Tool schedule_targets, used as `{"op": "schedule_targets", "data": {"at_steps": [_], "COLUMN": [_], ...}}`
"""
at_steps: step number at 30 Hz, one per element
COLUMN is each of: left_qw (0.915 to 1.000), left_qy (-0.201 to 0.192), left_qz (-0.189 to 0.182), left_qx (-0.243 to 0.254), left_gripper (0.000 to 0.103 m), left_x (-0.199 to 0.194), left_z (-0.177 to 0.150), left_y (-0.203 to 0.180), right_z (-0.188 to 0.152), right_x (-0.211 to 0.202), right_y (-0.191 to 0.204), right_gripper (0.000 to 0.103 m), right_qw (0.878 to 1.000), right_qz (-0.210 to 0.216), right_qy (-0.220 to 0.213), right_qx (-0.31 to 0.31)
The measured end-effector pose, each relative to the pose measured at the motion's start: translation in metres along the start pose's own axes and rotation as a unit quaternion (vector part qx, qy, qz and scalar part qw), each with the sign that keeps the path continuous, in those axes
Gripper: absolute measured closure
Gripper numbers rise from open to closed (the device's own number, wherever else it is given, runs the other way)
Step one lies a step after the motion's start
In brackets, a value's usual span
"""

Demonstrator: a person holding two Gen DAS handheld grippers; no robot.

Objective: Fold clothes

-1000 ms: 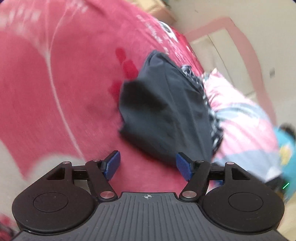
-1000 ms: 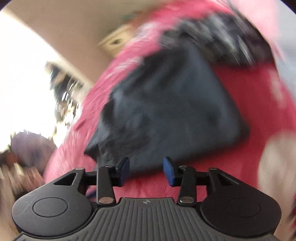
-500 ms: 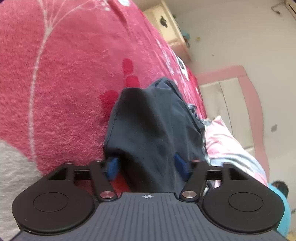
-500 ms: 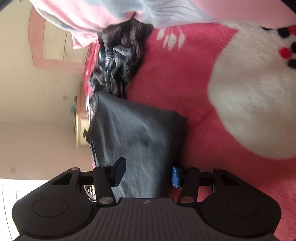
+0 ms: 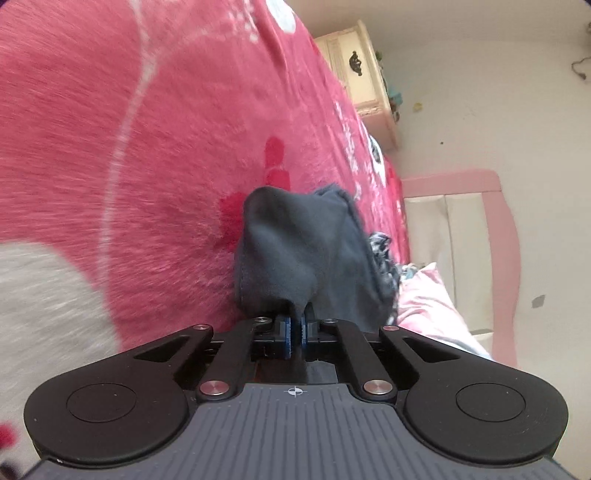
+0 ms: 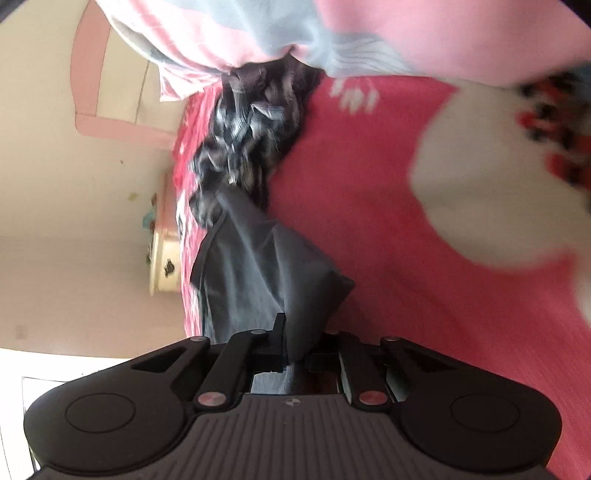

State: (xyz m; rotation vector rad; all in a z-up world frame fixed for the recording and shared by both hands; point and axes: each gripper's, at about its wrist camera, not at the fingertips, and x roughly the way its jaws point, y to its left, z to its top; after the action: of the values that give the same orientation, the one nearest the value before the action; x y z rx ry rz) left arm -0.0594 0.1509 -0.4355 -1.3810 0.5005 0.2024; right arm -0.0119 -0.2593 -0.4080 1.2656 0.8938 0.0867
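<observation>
A dark grey garment lies on the red fleece bed cover. My left gripper is shut on its near edge, with cloth pinched between the blue pads. In the right wrist view the same garment runs into my right gripper, which is shut on another edge of it. The cloth bunches and lifts at both grips. The right fingertips are partly hidden by the cloth.
A black-and-white patterned garment lies crumpled just beyond the grey one. Pink and grey-blue bedding is piled behind it. A cream nightstand and a pink headboard stand by the wall.
Both grippers were open and apart from the garment, then moved onto its edges. Now both have closed on the cloth and the garment bunches up between them.
</observation>
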Motion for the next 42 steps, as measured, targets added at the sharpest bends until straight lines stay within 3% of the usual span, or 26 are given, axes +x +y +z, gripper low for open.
{"op": "schedule_targets", "data": {"at_steps": [3, 9, 14, 18, 21, 25, 29, 37, 40, 42], "left_qw": [0.9999, 0.9976, 0.9935, 0.9909, 0.9900, 0.9901, 0.9906, 0.9900, 0.9907, 0.9908], "left_qy": [0.011, 0.025, 0.036, 0.039, 0.036, 0.032, 0.035, 0.017, 0.021, 0.020], "left_qz": [0.009, 0.063, 0.107, 0.123, 0.126, 0.130, 0.130, 0.136, 0.132, 0.132], "left_qx": [0.008, 0.012, 0.014, 0.037, 0.052, 0.041, 0.024, 0.034, 0.025, 0.022], "left_gripper": [0.100, 0.100, 0.100, 0.098, 0.092, 0.076, 0.063, 0.062, 0.062, 0.063], "left_x": [-0.034, -0.083, -0.124, -0.135, -0.134, -0.145, -0.150, -0.145, -0.142, -0.141], "left_z": [-0.003, -0.016, -0.027, -0.029, -0.027, -0.028, -0.028, -0.024, -0.021, -0.020], "left_y": [0.006, 0.031, 0.052, 0.053, 0.049, 0.054, 0.061, 0.060, 0.064, 0.065], "right_z": [-0.017, -0.056, -0.082, -0.085, -0.078, -0.066, -0.055, -0.047, -0.049, -0.051], "right_x": [-0.029, -0.092, -0.113, -0.113, -0.119, -0.139, -0.149, -0.126, -0.124, -0.126], "right_y": [-0.010, -0.044, -0.075, -0.075, -0.072, -0.064, -0.052, -0.060, -0.065, -0.068], "right_gripper": [0.094, 0.094, 0.093, 0.083, 0.062, 0.044, 0.041, 0.033, 0.024, 0.024], "right_qw": [1.000, 0.996, 0.992, 0.991, 0.991, 0.990, 0.985, 0.970, 0.970, 0.971], "right_qz": [-0.014, -0.052, -0.073, -0.090, -0.100, -0.113, -0.122, -0.137, -0.123, -0.112], "right_qy": [0.021, 0.071, 0.097, 0.095, 0.089, 0.080, 0.083, 0.151, 0.161, 0.166], "right_qx": [-0.002, 0.007, 0.035, -0.008, -0.024, -0.037, -0.087, -0.134, -0.132, -0.127]}}
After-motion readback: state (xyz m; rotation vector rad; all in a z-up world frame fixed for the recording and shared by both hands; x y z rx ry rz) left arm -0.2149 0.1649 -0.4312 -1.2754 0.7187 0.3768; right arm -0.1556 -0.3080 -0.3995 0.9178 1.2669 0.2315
